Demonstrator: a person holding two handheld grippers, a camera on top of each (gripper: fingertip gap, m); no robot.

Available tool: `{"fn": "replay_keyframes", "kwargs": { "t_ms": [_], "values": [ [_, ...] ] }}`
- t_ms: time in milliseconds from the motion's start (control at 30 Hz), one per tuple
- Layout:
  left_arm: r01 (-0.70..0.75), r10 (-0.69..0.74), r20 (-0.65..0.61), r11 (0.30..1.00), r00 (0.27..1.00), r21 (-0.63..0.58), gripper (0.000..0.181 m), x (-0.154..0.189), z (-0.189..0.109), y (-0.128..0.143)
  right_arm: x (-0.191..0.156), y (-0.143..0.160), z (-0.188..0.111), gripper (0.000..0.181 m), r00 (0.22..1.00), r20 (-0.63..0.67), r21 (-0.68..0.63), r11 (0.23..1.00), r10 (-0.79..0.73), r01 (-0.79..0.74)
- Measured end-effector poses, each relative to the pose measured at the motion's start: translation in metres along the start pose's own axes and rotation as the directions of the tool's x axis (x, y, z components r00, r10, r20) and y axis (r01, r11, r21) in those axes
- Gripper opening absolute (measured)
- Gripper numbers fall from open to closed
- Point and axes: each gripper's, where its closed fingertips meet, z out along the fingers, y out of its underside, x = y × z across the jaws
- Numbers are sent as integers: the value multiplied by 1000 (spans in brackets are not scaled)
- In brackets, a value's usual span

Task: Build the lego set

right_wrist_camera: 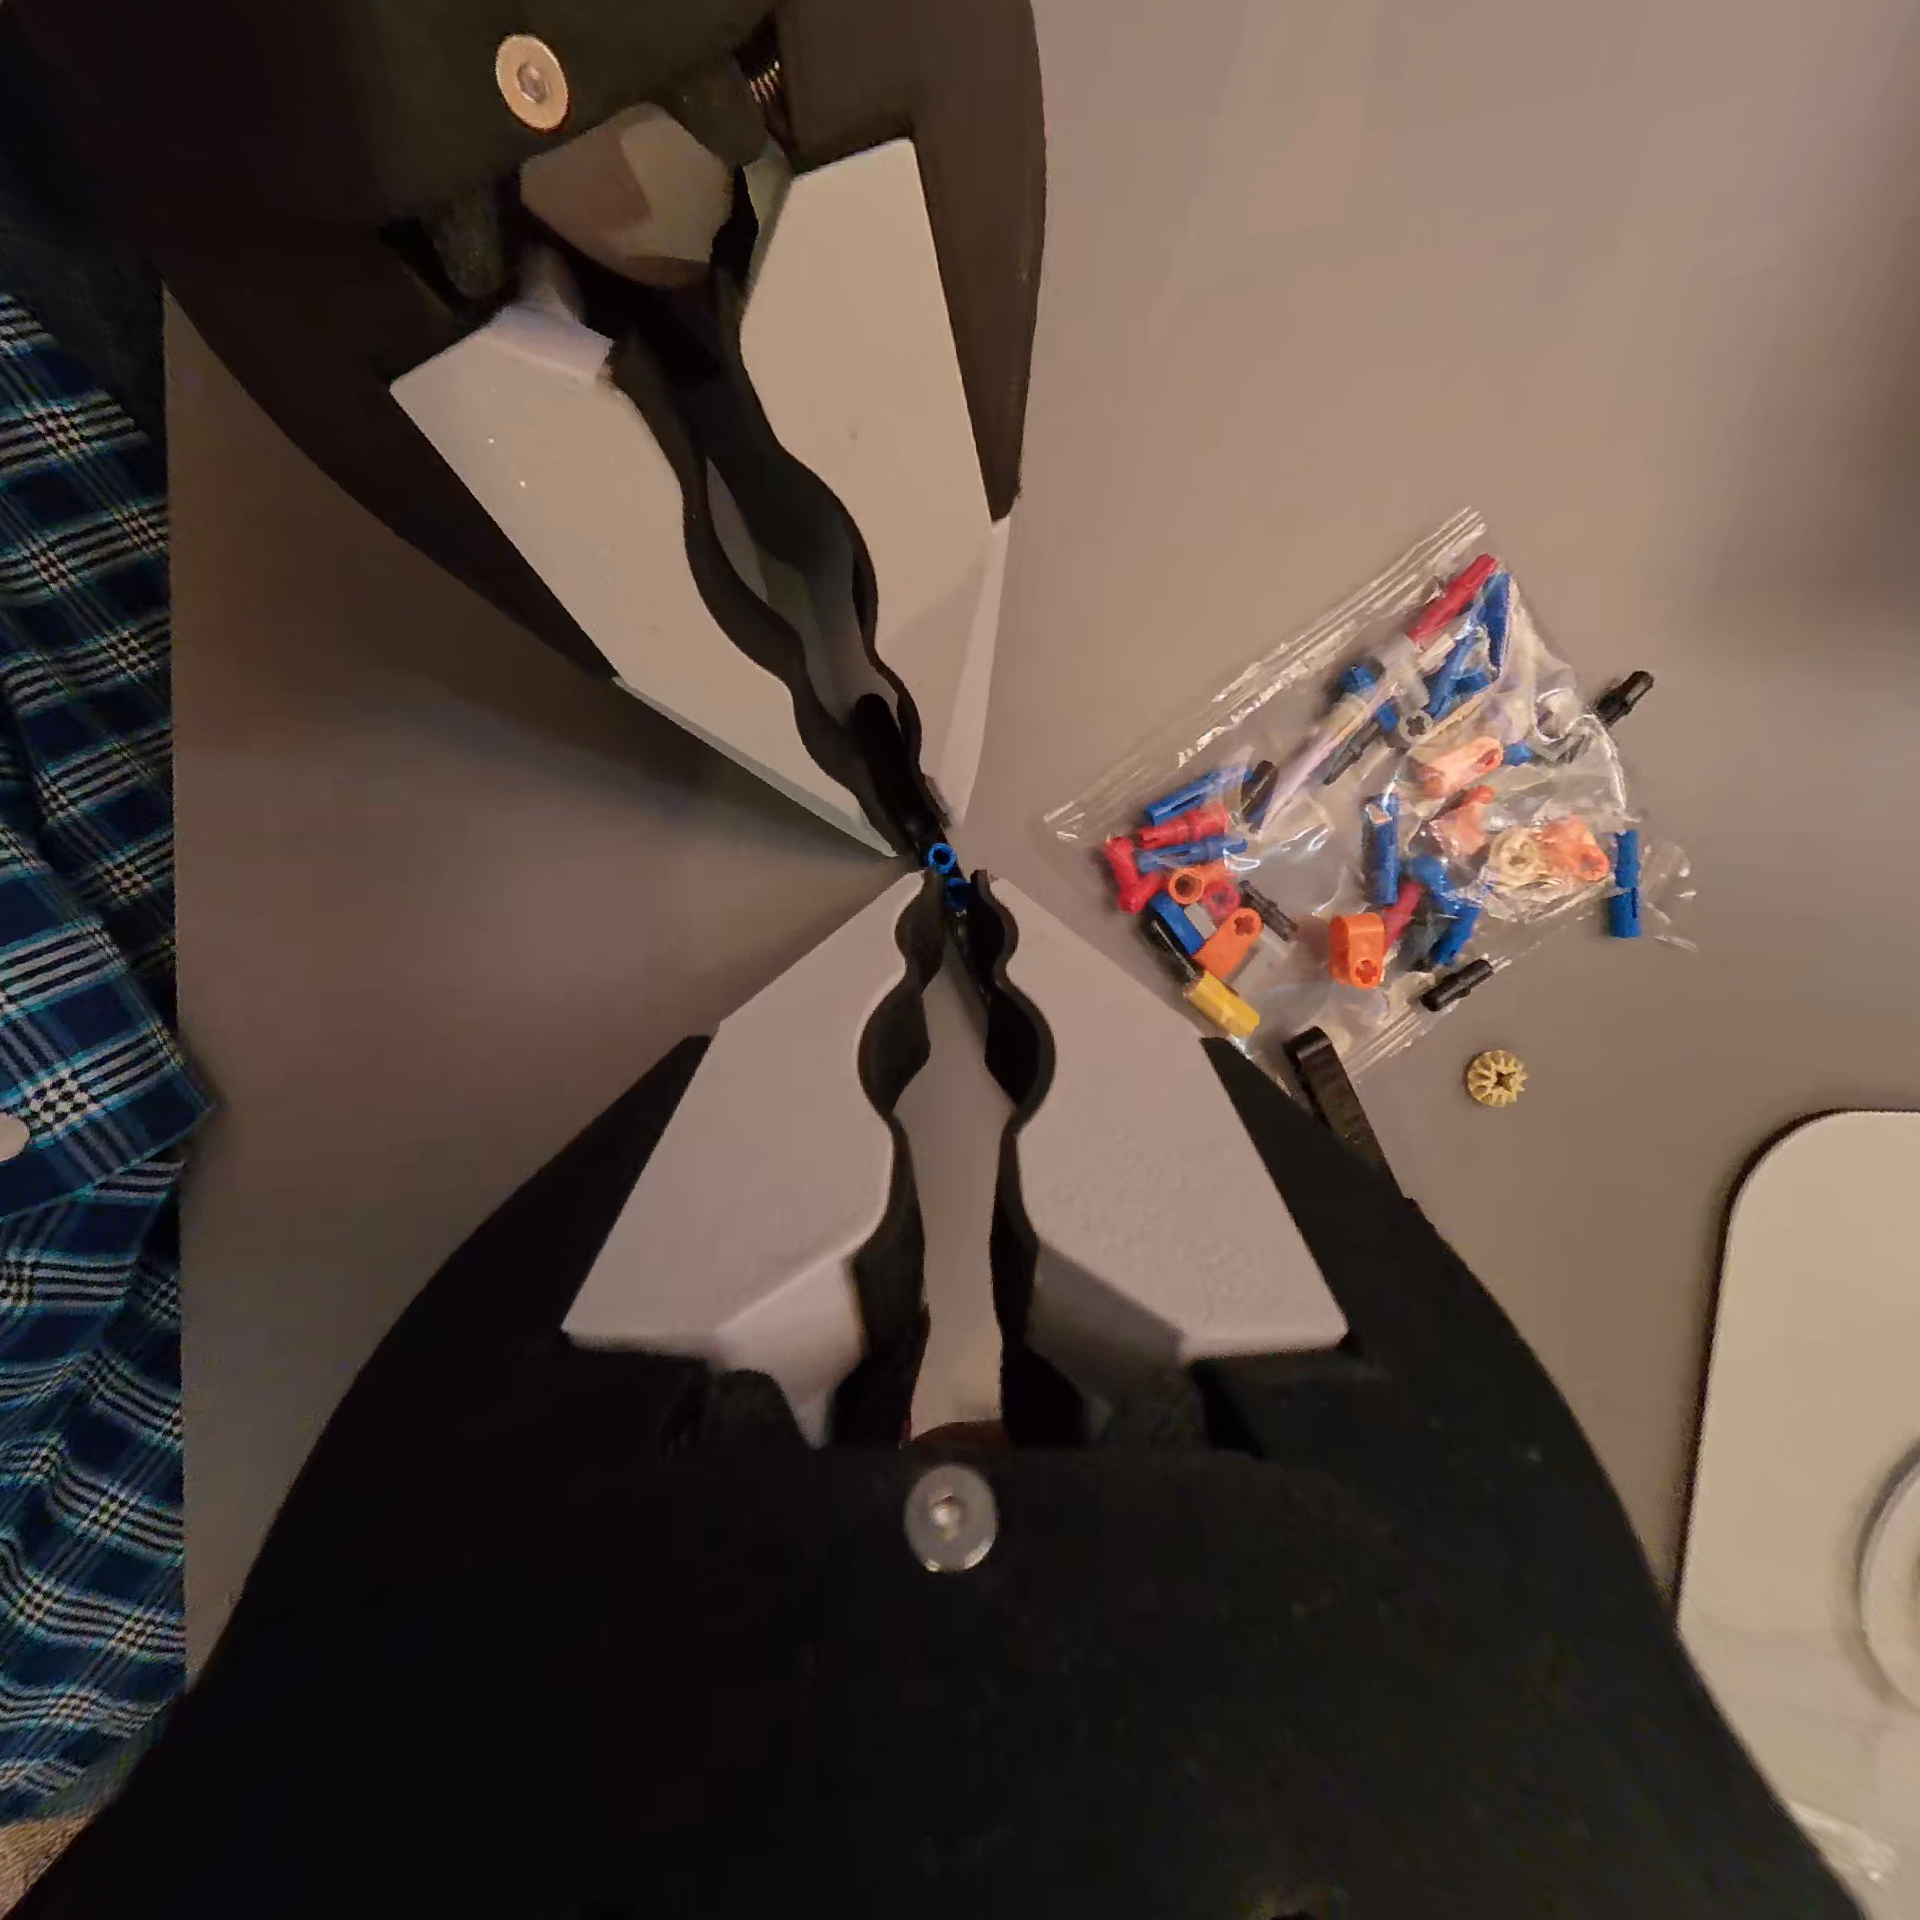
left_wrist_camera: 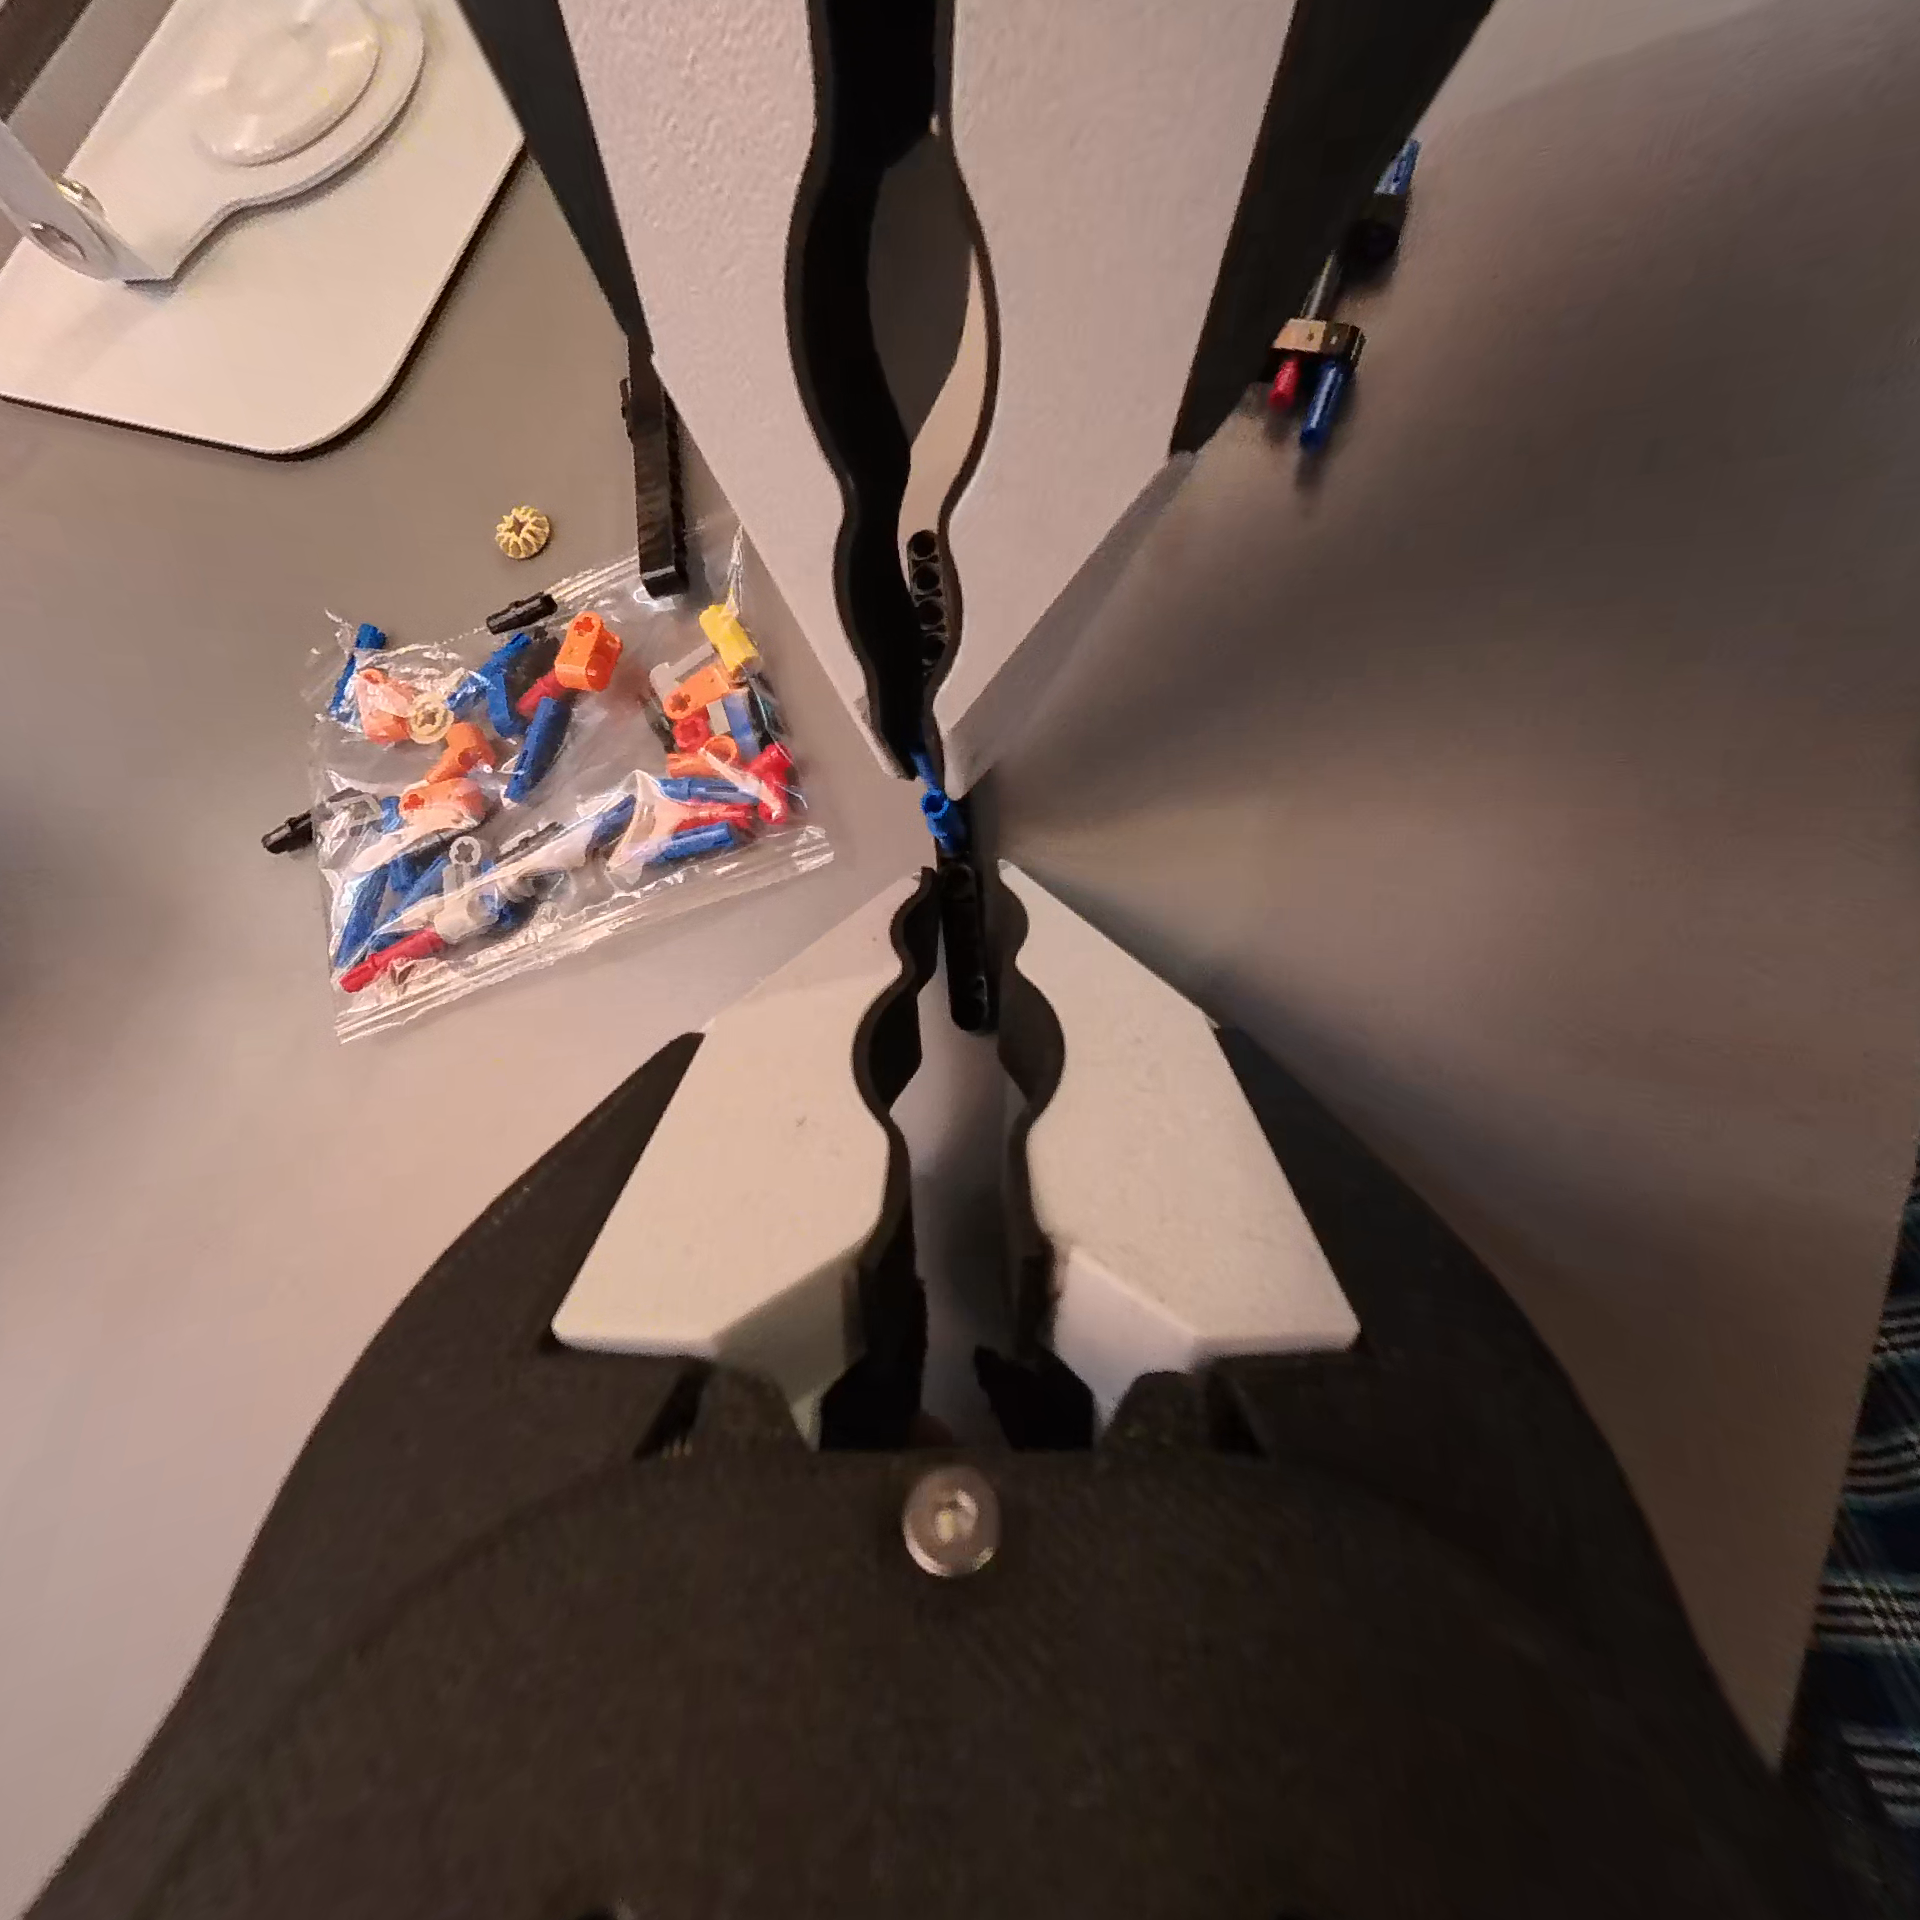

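My left gripper point(left_wrist_camera: 961, 883) is shut on a short black beam point(left_wrist_camera: 966, 961) that stands up between its fingers. My right gripper point(right_wrist_camera: 951, 888) is shut on a second black beam point(left_wrist_camera: 925, 592). The two grippers meet tip to tip above the grey table, the right gripper point(left_wrist_camera: 920, 764) coming from the top in the left wrist view and the left gripper point(right_wrist_camera: 902, 826) from the upper left in the right wrist view. Blue pins point(left_wrist_camera: 938, 805) sit at the joint between the two beams and also show in the right wrist view point(right_wrist_camera: 942, 858). Which beam the pins are seated in is hidden.
A clear bag of small coloured parts point(left_wrist_camera: 551, 800) point(right_wrist_camera: 1382, 821) lies on the table. Near it are a tan gear point(left_wrist_camera: 525, 533) point(right_wrist_camera: 1493, 1075), a long black beam point(left_wrist_camera: 655, 488) and loose black pins point(left_wrist_camera: 286, 831). A small axle assembly point(left_wrist_camera: 1320, 353) lies behind. A white stand base point(left_wrist_camera: 239, 260) sits nearby. A plaid sleeve point(right_wrist_camera: 83, 831) shows. Only a small space, under 4 cm, lies between the two pairs of fingers. The tan gear point(left_wrist_camera: 525, 533) is about 12 cm from both grippers' fingertips. It turns up in the right wrist view point(right_wrist_camera: 1489, 1071) as well.
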Motion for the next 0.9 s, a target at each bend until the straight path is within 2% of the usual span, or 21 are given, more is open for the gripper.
{"fn": "replay_keyframes", "kwargs": {
  "t_ms": [333, 433, 533, 900],
  "values": [
    [-1, 1, 19, 1000, 1000, 0, 5, -3, 1, -1, 2, 0, 0, 2, 1000, -8, 41, 999, 16, -16],
    [-29, 28, 55, 999, 998, 22, 20, -5, 3, -10, 2, 0, 0, 2, 1000, -10, 51, 998, 24, -23],
    [-52, 50, 77, 998, 996, 27, 10, -6, 8, -14, 2, 0, 0, 1, 1000, -11, 51, 998, 23, -23],
    [-53, 52, 57, 999, 997, 10, 7, -7, 10, -12, 3, 0, 2, 2, 1000, -5, 68, 997, 27, -27]
  ]
}}
